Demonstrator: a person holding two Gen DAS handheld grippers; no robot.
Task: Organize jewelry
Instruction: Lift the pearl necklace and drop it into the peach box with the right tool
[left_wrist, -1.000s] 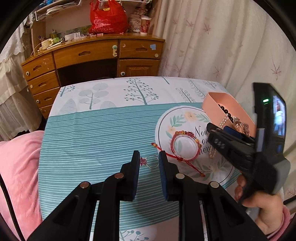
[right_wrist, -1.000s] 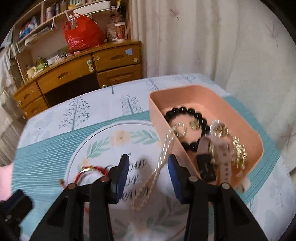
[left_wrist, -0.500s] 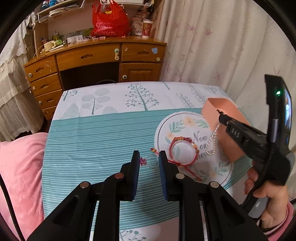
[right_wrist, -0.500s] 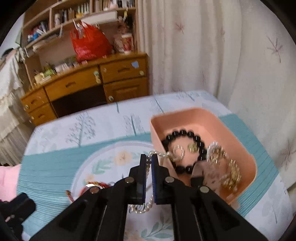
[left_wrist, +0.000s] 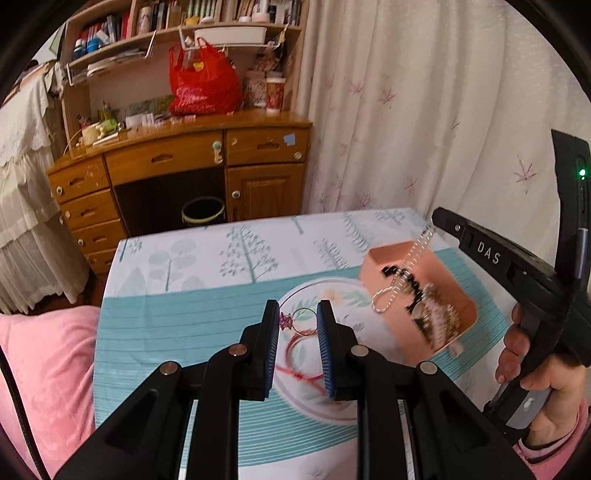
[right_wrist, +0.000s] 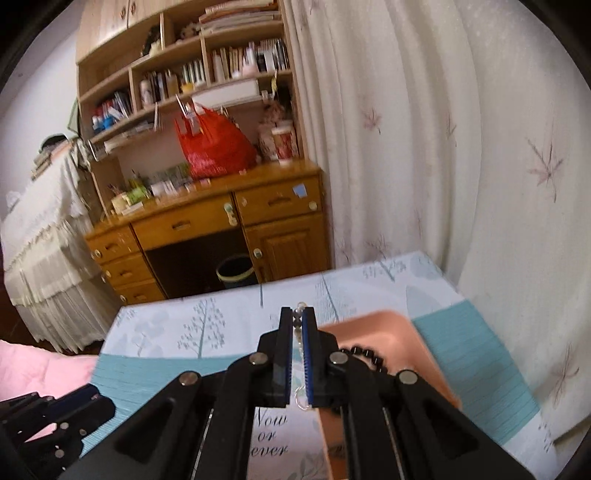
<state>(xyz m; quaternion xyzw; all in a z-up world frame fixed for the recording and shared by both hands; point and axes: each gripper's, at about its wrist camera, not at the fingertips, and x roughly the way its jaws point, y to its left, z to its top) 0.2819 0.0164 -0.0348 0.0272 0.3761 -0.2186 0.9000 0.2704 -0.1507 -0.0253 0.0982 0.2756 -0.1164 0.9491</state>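
Note:
My left gripper (left_wrist: 298, 308) is shut on a thin wire ring (left_wrist: 304, 321) with a small pink charm, held above the table. Below it a red string bracelet (left_wrist: 295, 350) lies on the round print of the tablecloth. My right gripper (left_wrist: 439, 219) (right_wrist: 297, 313) is shut on a silver bead chain (left_wrist: 397, 284) (right_wrist: 302, 398), which hangs down over the pink tray (left_wrist: 373, 266) (right_wrist: 373, 321). A black bead bracelet (left_wrist: 391, 273) (right_wrist: 365, 354) and gold pieces lie in that tray. A hand (left_wrist: 532, 362) holds the right gripper's handle.
The table with the teal and white tree-print cloth (left_wrist: 192, 266) ends at its far edge before a wooden desk (left_wrist: 177, 158) with a red bag (left_wrist: 203, 88). A curtain (left_wrist: 406, 110) hangs at right. Pink bedding (left_wrist: 44, 369) lies at left, with a dark bin (left_wrist: 203, 214) under the desk.
The right gripper's jaws closed on the bead chain and lifted it off the table above the tray. Both grippers rose; the left one kept the ring between its pads.

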